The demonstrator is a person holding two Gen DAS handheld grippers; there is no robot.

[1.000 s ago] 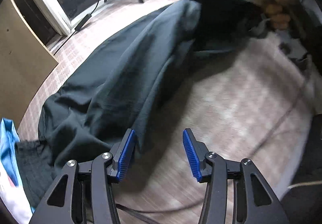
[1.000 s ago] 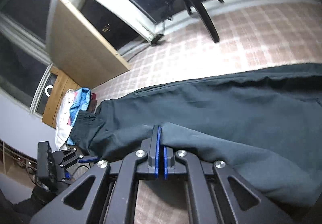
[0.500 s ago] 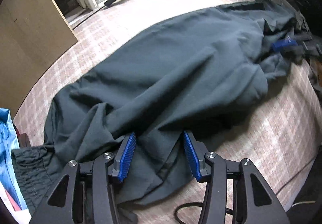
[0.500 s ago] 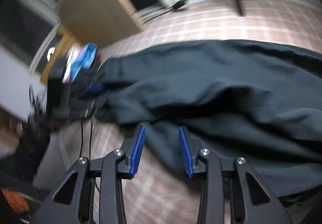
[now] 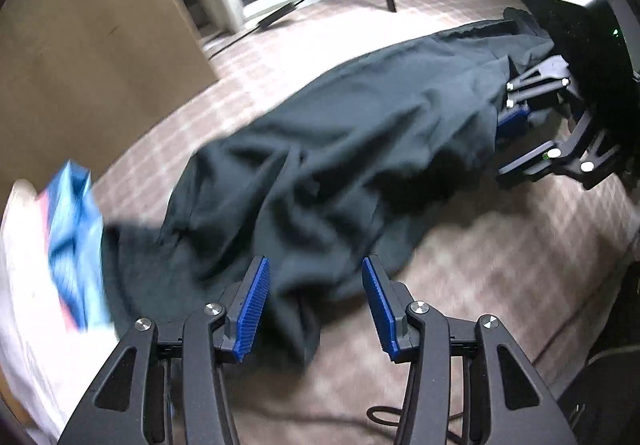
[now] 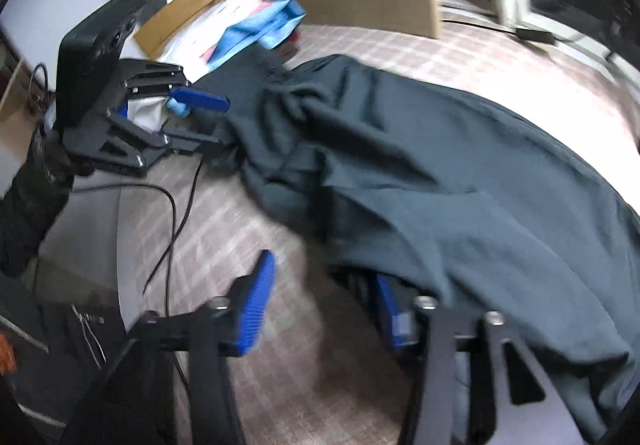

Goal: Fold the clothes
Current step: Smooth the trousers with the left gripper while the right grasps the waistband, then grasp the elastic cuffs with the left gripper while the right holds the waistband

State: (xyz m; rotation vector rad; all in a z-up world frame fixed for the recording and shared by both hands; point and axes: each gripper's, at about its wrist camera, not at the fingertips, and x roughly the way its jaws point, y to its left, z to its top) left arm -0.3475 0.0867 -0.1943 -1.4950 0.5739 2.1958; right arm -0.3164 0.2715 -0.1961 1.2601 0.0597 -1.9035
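The dark pants (image 5: 340, 149) lie long and bumpy on the checked bed (image 5: 500, 257), not folded yet, and the left gripper (image 5: 316, 305) and right gripper (image 6: 324, 305) are both wide open.

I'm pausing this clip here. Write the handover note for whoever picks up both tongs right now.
Left tongs: open, straddling a bunched edge of the dark garment, nothing gripped.
Right tongs: open; cloth drapes over one finger, not clamped.
The garment lies rumpled lengthwise on the checked surface, with a blue cloth on a pile at its far end.
Done: no neat fold visible.
Left: grip both ends, flatten, fold.
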